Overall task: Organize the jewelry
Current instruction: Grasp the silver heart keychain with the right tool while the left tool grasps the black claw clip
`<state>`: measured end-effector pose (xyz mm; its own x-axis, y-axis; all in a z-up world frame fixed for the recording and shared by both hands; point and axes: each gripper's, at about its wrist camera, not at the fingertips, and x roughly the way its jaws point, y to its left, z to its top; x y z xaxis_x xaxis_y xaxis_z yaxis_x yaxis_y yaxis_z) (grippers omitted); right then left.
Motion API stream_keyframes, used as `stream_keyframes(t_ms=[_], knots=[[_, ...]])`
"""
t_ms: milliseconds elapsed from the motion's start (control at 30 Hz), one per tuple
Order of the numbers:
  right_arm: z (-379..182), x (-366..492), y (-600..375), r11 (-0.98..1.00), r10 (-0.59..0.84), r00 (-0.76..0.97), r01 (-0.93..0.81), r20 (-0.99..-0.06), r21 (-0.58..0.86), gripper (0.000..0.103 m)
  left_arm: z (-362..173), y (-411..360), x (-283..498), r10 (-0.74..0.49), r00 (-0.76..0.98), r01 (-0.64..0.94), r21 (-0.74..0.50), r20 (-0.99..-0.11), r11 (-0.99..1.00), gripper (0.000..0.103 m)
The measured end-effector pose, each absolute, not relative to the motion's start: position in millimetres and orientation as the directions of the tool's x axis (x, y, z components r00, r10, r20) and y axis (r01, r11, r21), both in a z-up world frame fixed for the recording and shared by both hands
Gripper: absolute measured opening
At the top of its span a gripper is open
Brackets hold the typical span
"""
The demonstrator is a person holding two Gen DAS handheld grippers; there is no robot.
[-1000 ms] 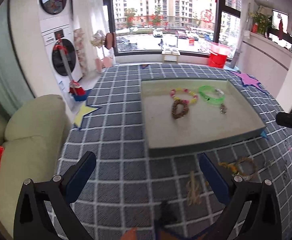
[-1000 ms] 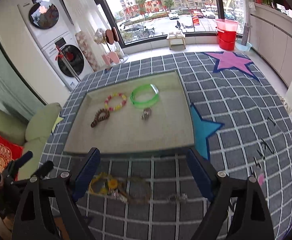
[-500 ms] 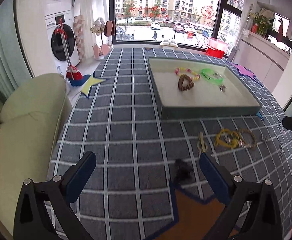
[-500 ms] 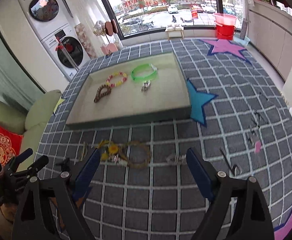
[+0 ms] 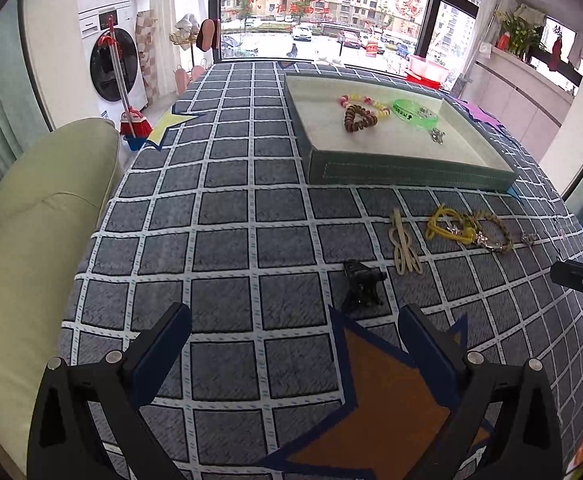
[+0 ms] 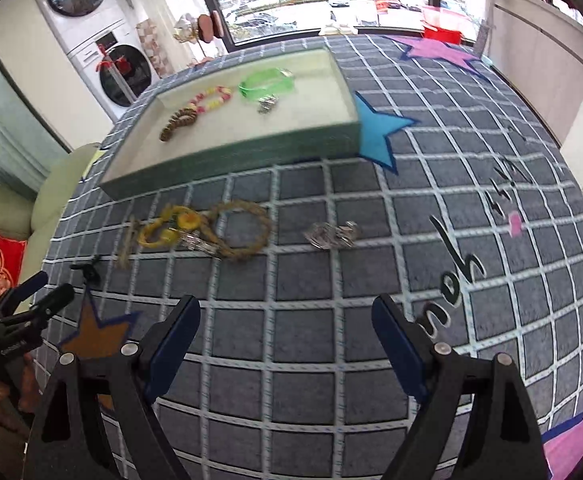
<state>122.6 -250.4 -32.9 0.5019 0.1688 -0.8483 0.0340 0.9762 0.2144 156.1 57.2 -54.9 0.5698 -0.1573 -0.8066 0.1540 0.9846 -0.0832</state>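
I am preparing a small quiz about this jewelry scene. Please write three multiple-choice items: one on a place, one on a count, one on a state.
1. Where does the green bangle lie?
A. inside the tray
B. on the cloth in front of the tray
C. on the sofa

2. How many pieces lie inside the tray?
A. two
B. four
C. seven

3. How is the right tool?
A. shut on a bracelet
B. open, holding nothing
C. shut, holding nothing

Answers:
1 A, it rests on the tray floor near the far wall.
2 B, the bangle, a beaded bracelet, a brown bracelet and a small silver piece.
3 B, its fingers stand wide apart over bare checked cloth.
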Motion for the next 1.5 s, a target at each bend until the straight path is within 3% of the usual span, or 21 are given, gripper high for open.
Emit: stream_keyframes(t_ms=[433, 600, 733, 900, 1000, 1067, 1133, 1200, 1500], knots=[[-48.7, 137.4, -270.3, 0.978, 0.117, 0.506, 0.091, -0.855, 0.187, 0.085, -64.0, 39.1, 162.4, -0.138, 0.564, 0.159, -0.057, -0.814, 0.986, 0.103], [-51.7, 149.6, -257.9, 0.992, 0.064, 0.518, 0.059, -0.853, 0.110, 0.085, -64.6, 35.2, 165.4, -0.128, 0.565, 0.153, -0.049, -0.815, 0.987, 0.103], [-52.2, 160.2, -250.4, 0.996, 0.032, 0.529, 0.057, -0.848, 0.073, 0.076, -67.6, 26.5, 168.7, -0.118, 0.554, 0.162, -0.032, -0.824, 0.986, 0.100], [-53.1, 168.3, -241.0, 0.999, -0.015, 0.534, 0.049, -0.845, 0.013, 0.062, -68.2, 17.2, 168.5, -0.123, 0.549, 0.196, -0.015, -0.827, 0.980, 0.081], [-52.1, 168.3, -236.8, 0.999, -0.021, 0.542, 0.043, -0.840, 0.003, 0.048, -66.3, 15.3, 168.5, -0.130, 0.550, 0.207, -0.016, -0.825, 0.978, 0.076], [-51.5, 168.2, -234.9, 0.999, -0.019, 0.542, 0.040, -0.840, 0.003, 0.038, -65.4, 13.9, 168.0, -0.135, 0.553, 0.216, -0.015, -0.822, 0.976, 0.065], [-51.3, 168.1, -234.0, 0.999, -0.016, 0.541, 0.037, -0.841, 0.005, 0.036, -64.8, 12.3, 167.9, -0.144, 0.549, 0.229, -0.018, -0.823, 0.973, 0.064], [-51.2, 167.8, -233.7, 0.999, -0.016, 0.540, 0.037, -0.842, 0.004, 0.036, -63.7, 10.1, 167.7, -0.155, 0.548, 0.242, -0.022, -0.822, 0.970, 0.042], [-43.2, 162.8, -241.7, 0.997, 0.008, 0.558, 0.060, -0.830, 0.049, 0.035, -58.7, 13.7, 167.9, -0.205, 0.548, 0.245, -0.079, -0.811, 0.966, 0.038]])
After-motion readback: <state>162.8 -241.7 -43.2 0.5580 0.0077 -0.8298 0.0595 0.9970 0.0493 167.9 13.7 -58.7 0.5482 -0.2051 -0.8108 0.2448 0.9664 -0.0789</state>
